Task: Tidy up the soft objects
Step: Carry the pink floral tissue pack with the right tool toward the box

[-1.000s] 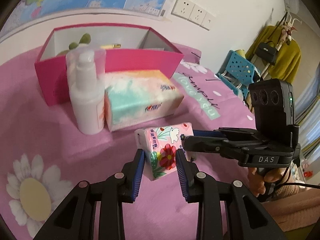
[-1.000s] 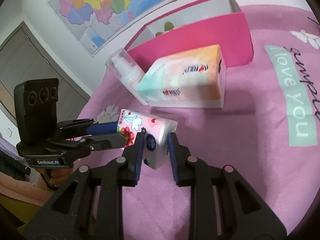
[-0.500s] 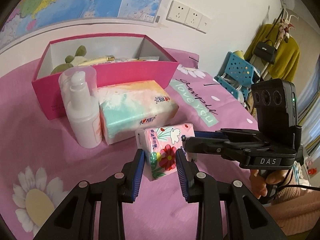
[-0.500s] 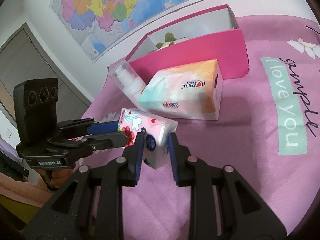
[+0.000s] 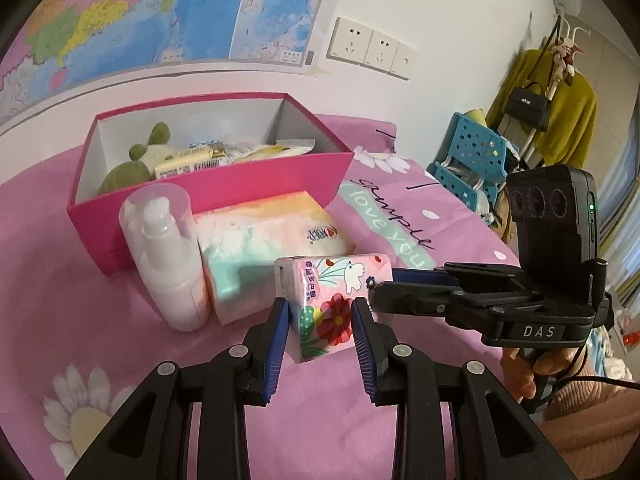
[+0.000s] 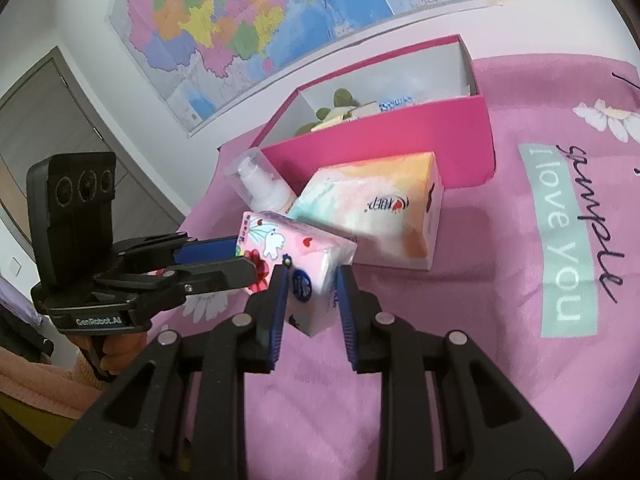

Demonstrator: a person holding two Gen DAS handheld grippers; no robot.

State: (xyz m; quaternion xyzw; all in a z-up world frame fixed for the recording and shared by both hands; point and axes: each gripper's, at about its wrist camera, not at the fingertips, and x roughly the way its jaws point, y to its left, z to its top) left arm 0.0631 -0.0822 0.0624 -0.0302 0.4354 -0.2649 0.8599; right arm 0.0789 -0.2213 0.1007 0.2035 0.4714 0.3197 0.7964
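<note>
Pink floral tissue pack clamped between left gripper fingers, right gripper too.

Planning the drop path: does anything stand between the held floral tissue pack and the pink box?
Yes. The large tissue box and white pump bottle stand before the pink box, between it and the floral tissue pack.

1. The right gripper clamps one end of the floral tissue pack, held clear of the pink cloth.
2. The left gripper grips the pack's other end.
3. Behind it lie a larger tissue pack and a pump bottle.
4. The pink box holds a green plush.
</note>
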